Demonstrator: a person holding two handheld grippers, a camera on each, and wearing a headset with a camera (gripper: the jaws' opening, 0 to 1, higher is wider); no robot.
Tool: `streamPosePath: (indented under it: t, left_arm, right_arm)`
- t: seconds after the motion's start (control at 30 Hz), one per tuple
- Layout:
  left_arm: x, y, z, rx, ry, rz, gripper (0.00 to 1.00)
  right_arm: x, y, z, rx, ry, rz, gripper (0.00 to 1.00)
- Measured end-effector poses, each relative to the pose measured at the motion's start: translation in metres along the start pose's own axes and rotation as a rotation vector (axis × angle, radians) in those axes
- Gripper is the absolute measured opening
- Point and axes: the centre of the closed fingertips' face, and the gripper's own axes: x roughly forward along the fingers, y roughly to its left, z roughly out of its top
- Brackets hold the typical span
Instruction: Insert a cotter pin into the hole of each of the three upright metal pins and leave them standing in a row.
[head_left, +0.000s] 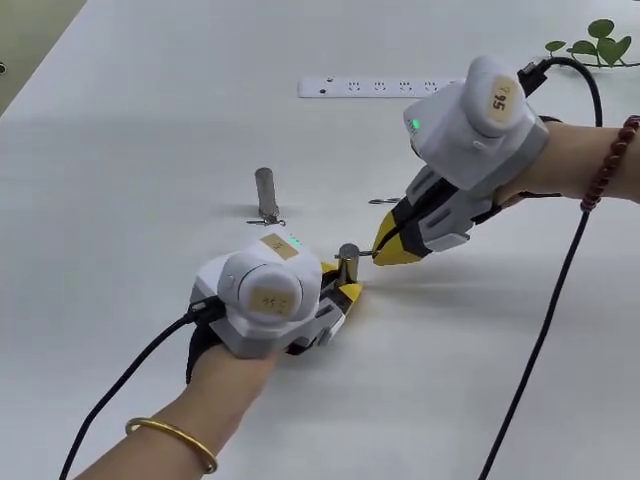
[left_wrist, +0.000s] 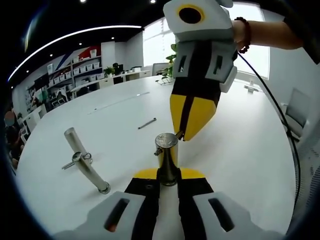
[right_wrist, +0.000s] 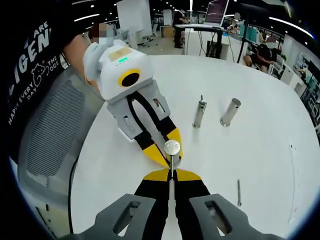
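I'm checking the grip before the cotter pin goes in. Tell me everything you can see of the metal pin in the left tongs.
The metal pin is a short silver-grey cylinder, steel by its look, with a flat round top. It stands upright on the white table. The left tongs clamp its lower part from both sides. The right tongs hold a thin cotter pin against its upper side; a small end seems to poke out opposite.

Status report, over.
Left gripper shut on pin. Right gripper shut on cotter pin, tip at pin's top. Spare cotter pin lies apart.
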Motion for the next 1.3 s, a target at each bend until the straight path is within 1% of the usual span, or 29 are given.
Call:
streamPosePath:
  t: [0.43, 0.63, 0.73, 0.83, 0.87, 0.93, 1.0, 1.07, 1.17, 1.3]
  left_arm:
    - [-0.001, 0.001, 0.000, -0.003, -0.007, 0.017, 0.10]
    - [-0.001, 0.001, 0.000, -0.003, -0.007, 0.016, 0.10]
    - [-0.001, 0.000, 0.000, -0.002, -0.006, 0.015, 0.10]
    - [-0.001, 0.000, 0.000, -0.001, -0.006, 0.017, 0.10]
    - [-0.001, 0.000, 0.000, -0.002, -0.005, 0.017, 0.10]
    - [-0.001, 0.000, 0.000, -0.002, -0.005, 0.018, 0.10]
    - [-0.001, 0.000, 0.000, -0.002, -0.005, 0.018, 0.10]
    - [0.000, 0.000, 0.000, -0.001, -0.004, 0.018, 0.10]
    - [-0.001, 0.000, 0.000, -0.002, -0.005, 0.019, 0.10]
    - [0.000, 0.000, 0.000, -0.004, -0.006, 0.018, 0.10]
  right_arm:
    - [0.004, 0.000, 0.006, 0.006, -0.004, 0.002, 0.00]
    - [0.006, 0.000, 0.009, 0.023, -0.013, 0.002, 0.00]
    - [0.007, 0.000, 0.010, 0.050, -0.013, -0.002, 0.00]
    - [0.007, -0.001, 0.007, 0.083, -0.010, -0.011, 0.00]
    - [0.008, -0.005, 0.006, 0.102, -0.016, -0.014, 0.00]
    - [0.008, -0.006, 0.004, 0.116, -0.017, -0.019, 0.00]
    - [0.010, -0.006, 0.000, 0.117, -0.011, -0.030, 0.03]
    - [0.009, -0.005, 0.000, 0.127, -0.019, -0.035, 0.05]
    - [0.006, -0.002, 0.001, 0.134, -0.033, -0.041, 0.04]
    - [0.003, 0.000, 0.002, 0.130, -0.034, -0.049, 0.02]
